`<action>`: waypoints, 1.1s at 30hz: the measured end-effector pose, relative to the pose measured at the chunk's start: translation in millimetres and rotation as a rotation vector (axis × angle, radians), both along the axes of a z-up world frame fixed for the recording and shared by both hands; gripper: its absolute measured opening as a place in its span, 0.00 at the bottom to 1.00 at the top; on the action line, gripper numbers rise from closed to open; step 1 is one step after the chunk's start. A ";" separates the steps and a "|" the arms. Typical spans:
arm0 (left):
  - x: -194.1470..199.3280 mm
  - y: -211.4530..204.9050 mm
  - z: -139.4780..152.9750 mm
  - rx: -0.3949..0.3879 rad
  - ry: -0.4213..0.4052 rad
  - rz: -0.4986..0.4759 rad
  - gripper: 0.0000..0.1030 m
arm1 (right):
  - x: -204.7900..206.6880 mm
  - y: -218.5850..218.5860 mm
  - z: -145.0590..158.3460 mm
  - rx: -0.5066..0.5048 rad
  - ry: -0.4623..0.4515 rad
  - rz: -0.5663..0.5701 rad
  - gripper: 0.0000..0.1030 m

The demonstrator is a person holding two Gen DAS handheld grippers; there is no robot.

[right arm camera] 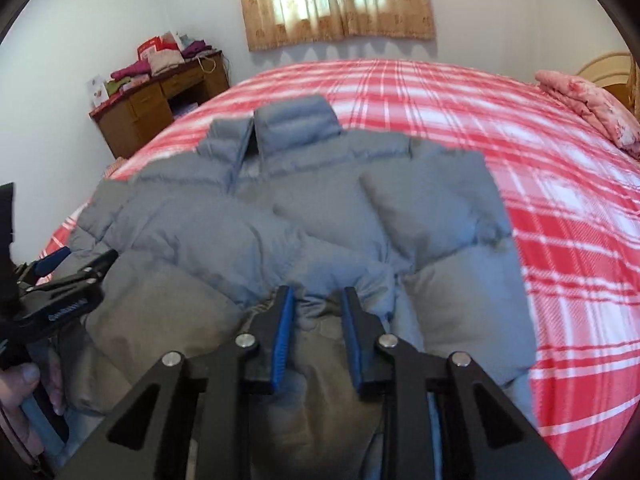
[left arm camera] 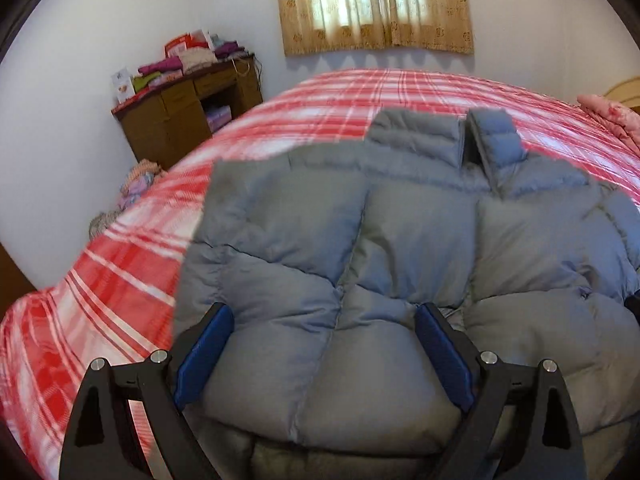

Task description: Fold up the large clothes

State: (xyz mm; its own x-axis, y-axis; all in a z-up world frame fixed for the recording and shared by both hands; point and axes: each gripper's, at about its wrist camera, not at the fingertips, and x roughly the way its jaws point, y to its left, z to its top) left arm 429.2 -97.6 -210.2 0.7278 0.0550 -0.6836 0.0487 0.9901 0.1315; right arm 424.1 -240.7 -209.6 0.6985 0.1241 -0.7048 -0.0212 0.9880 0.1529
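The grey puffer jacket (left arm camera: 400,248) lies on the plaid bed (left arm camera: 100,300), collar pointing away — hem nearest both tools. Left tool (left arm camera: 325,354) spreads wide over the hem; right tool (right arm camera: 317,320) pinches a hem fold.

Grey quilted jacket (left arm camera: 360,240) on red-and-white plaid bedspread (left arm camera: 360,96); blue-padded black tongs (right arm camera: 316,320).

Both wrist cams low and close over the grey puffer jacket (left arm camera: 360,248), facing 12 o'clock toward the curtained window (left arm camera: 376,4). Same jacket, plaid bed (right arm camera: 540,160) and desk (right arm camera: 160,100) at 10 o'clock in both.
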 end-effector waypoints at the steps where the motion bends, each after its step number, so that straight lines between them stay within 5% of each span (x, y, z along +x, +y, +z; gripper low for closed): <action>1: -0.4 -0.1 -0.7 -0.001 0.000 0.000 0.91 | -1.0 0.2 -2.1 -0.002 0.000 0.002 0.27; 9: 7.3 -7.7 -10.4 0.027 0.032 -0.005 0.91 | 5.3 3.5 -9.7 -0.008 0.017 -0.002 0.26; 14: 13.2 0.1 -1.6 0.007 0.123 -0.009 0.91 | 3.0 4.3 -2.6 -0.028 0.026 0.020 0.26; 18: -2.5 13.1 67.2 -0.021 -0.048 -0.048 0.91 | -7.8 -17.7 42.2 0.019 -0.095 -0.001 0.30; 21: 19.2 25.0 92.0 -0.023 -0.117 -0.020 0.91 | 12.9 -41.3 62.1 0.031 -0.114 -0.093 0.30; 26: 70.8 42.0 58.3 -0.048 -0.025 0.077 0.91 | 56.3 -66.4 44.1 0.015 -0.051 -0.194 0.32; 33: 87.2 24.0 -6.6 0.012 0.069 0.074 0.91 | 66.6 -86.1 -4.9 0.016 0.038 -0.211 0.30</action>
State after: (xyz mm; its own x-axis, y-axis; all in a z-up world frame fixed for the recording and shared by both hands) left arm 516.4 -73.6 -216.8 0.6727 0.1152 -0.7309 -0.0151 0.9897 0.1422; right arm 490.7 -326.8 -214.5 0.6834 -0.0112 -0.7300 0.1921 0.9674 0.1650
